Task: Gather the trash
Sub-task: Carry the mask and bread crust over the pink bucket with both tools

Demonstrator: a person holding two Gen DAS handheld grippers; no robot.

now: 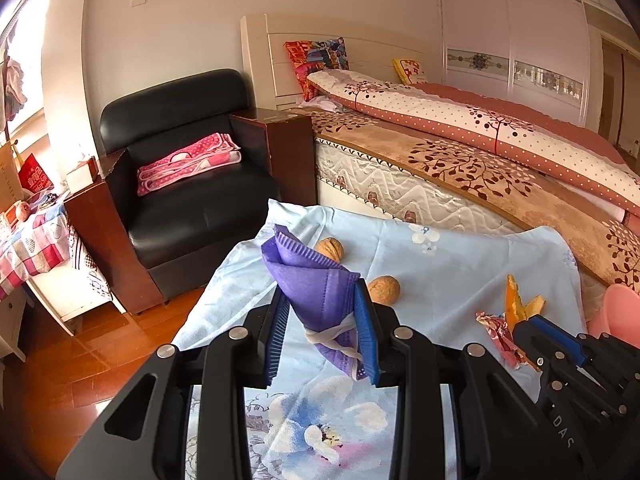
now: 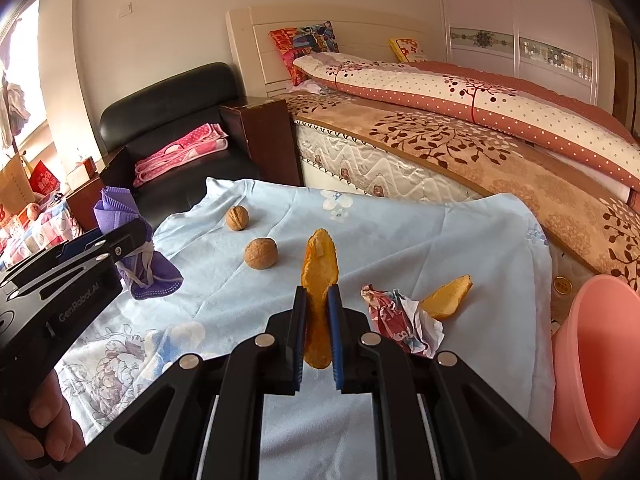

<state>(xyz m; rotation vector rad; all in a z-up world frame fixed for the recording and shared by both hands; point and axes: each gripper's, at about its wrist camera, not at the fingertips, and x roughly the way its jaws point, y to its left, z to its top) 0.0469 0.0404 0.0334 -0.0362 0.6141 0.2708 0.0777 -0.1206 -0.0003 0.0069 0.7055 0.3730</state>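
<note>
My left gripper point(image 1: 323, 336) is shut on a folded purple face mask point(image 1: 316, 284), held above the light blue flowered cloth point(image 1: 440, 272); the mask point(image 2: 154, 276) and that gripper point(image 2: 116, 246) also show at the left of the right wrist view. My right gripper point(image 2: 318, 324) is shut on an upright strip of orange peel point(image 2: 319, 276). A second peel piece point(image 2: 446, 296) and a crumpled red-and-white wrapper point(image 2: 394, 322) lie on the cloth just right of it. Two walnuts point(image 2: 261, 253) point(image 2: 237, 218) sit further back on the cloth.
A pink bin point(image 2: 600, 364) stands at the right edge of the cloth-covered table. Behind are a bed point(image 2: 480, 128), a black armchair point(image 1: 188, 176) with a pink blanket, and wooden floor point(image 1: 80, 360) to the left. A hand point(image 2: 44, 428) holds the left gripper.
</note>
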